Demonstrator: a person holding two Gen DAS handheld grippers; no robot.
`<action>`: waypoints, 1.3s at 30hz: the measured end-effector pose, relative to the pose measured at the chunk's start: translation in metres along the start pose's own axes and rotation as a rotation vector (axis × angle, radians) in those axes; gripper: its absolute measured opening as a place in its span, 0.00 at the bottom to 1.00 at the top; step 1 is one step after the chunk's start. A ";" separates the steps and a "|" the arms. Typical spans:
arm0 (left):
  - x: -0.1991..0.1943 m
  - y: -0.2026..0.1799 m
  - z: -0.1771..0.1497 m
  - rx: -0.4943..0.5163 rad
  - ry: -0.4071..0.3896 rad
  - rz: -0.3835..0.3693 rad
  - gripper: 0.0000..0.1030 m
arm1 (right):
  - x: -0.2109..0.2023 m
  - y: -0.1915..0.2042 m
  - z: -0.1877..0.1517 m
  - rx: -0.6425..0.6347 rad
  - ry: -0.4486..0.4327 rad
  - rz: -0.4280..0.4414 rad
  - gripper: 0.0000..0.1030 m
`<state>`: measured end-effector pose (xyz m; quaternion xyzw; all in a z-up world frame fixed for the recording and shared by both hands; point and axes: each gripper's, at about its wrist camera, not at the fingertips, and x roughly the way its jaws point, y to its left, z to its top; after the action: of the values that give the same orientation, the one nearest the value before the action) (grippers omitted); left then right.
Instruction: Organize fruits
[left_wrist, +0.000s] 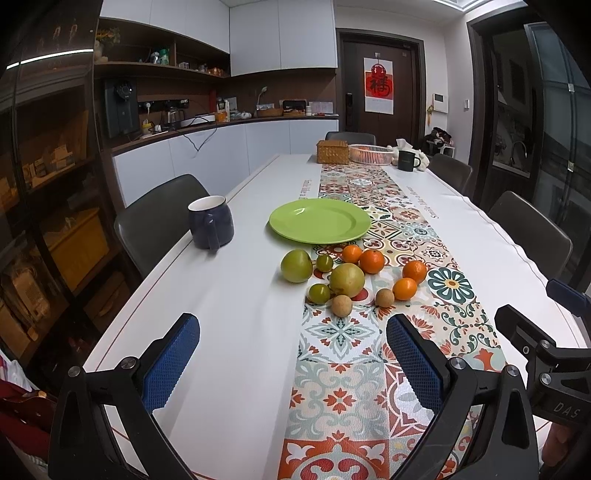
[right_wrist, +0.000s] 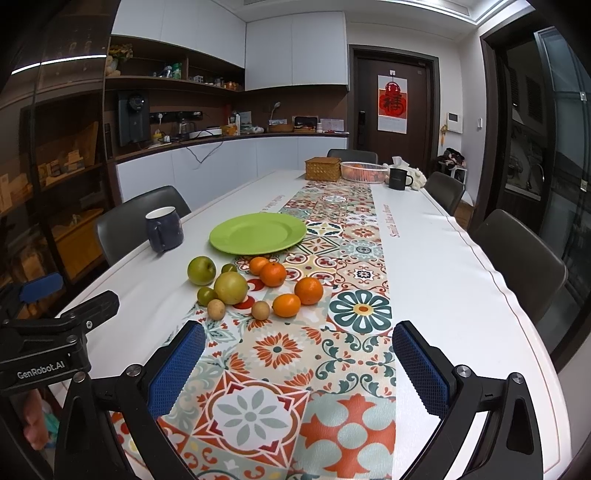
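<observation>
A green plate (left_wrist: 320, 220) (right_wrist: 258, 233) lies empty on the table beyond a cluster of fruit. The cluster holds a green apple (left_wrist: 296, 265) (right_wrist: 201, 270), a yellow-green pear-like fruit (left_wrist: 347, 279) (right_wrist: 230, 287), several oranges (left_wrist: 371, 261) (right_wrist: 308, 290), two small green fruits (left_wrist: 319, 293) and two small brown fruits (left_wrist: 341, 305) (right_wrist: 260, 309). My left gripper (left_wrist: 293, 363) is open and empty, near the table's front edge, short of the fruit. My right gripper (right_wrist: 299, 367) is open and empty, also short of the fruit.
A dark blue mug (left_wrist: 210, 222) (right_wrist: 164, 229) stands left of the plate. At the far end are a wicker box (left_wrist: 332, 151), a white basket (left_wrist: 371, 153) and a dark mug (left_wrist: 407, 161). Grey chairs (left_wrist: 159, 218) line both sides. A patterned runner (right_wrist: 288, 369) covers the table's middle.
</observation>
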<state>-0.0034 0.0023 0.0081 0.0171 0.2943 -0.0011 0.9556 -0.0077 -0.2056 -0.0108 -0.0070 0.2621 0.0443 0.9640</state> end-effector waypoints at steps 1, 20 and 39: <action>0.000 0.000 0.000 0.000 0.000 0.000 1.00 | -0.001 0.001 0.001 -0.001 0.000 0.000 0.99; 0.000 0.000 -0.001 -0.001 -0.003 0.001 1.00 | -0.001 0.001 0.000 -0.001 -0.003 0.000 0.99; -0.003 0.000 0.001 -0.001 -0.002 -0.003 1.00 | 0.001 0.000 -0.001 -0.002 -0.003 0.000 0.99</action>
<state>-0.0052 0.0018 0.0100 0.0164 0.2931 -0.0023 0.9559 -0.0069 -0.2056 -0.0121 -0.0078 0.2604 0.0447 0.9644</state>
